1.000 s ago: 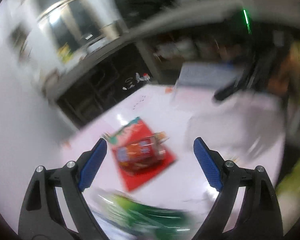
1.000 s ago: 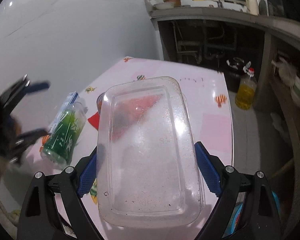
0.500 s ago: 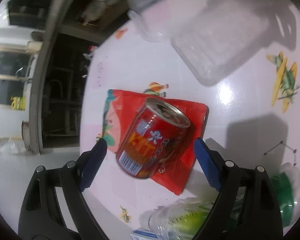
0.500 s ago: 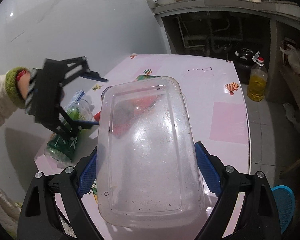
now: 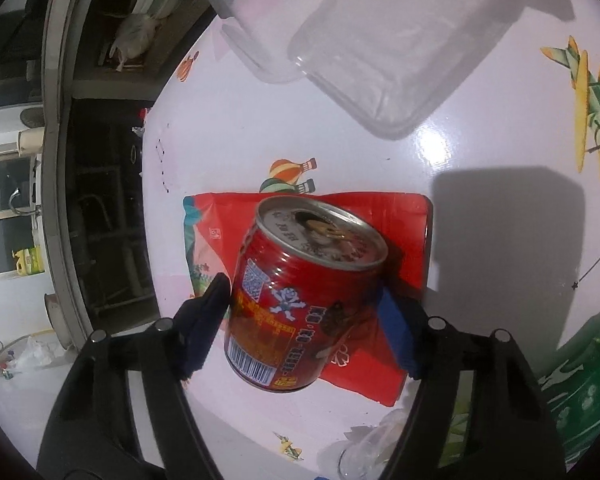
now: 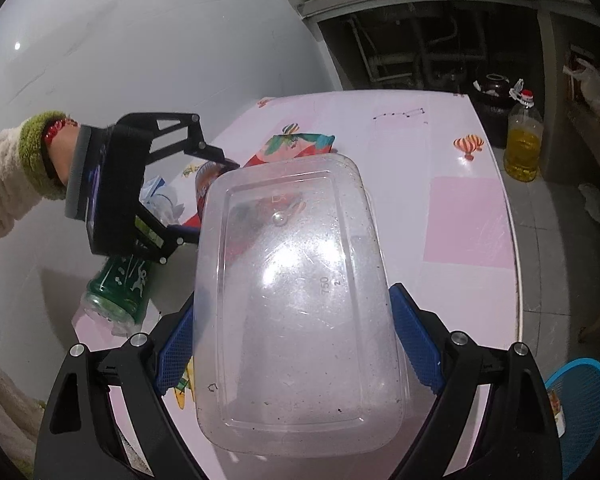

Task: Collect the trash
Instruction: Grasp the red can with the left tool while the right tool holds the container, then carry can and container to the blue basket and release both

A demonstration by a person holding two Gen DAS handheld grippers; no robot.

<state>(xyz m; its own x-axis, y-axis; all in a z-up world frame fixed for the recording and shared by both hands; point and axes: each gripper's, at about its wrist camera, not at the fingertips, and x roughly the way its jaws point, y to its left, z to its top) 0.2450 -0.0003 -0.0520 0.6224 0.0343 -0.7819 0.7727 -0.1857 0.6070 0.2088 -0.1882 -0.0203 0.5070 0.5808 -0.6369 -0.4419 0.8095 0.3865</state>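
Note:
My left gripper (image 5: 304,316) is shut on a red drink can (image 5: 304,300) that stands on a red snack wrapper (image 5: 392,232) on the pink table (image 5: 228,152). My right gripper (image 6: 296,340) is shut on a clear plastic container (image 6: 296,300) and holds it above the table; the container also shows in the left wrist view (image 5: 392,44). The left gripper (image 6: 204,196) shows in the right wrist view, closed around the can (image 6: 206,184). A green plastic bottle (image 6: 120,288) lies on the table beside it.
A crumpled clear bottle (image 5: 384,444) lies near the table's front edge. A bottle of yellow oil (image 6: 522,148) stands on the floor by the dark counter shelves. A blue basket (image 6: 580,408) is on the floor at the right. A white wall (image 6: 140,40) runs along the table.
My left gripper swung down over the table, moved in on the red can and closed on it. The right gripper kept holding the clear container nearly still.

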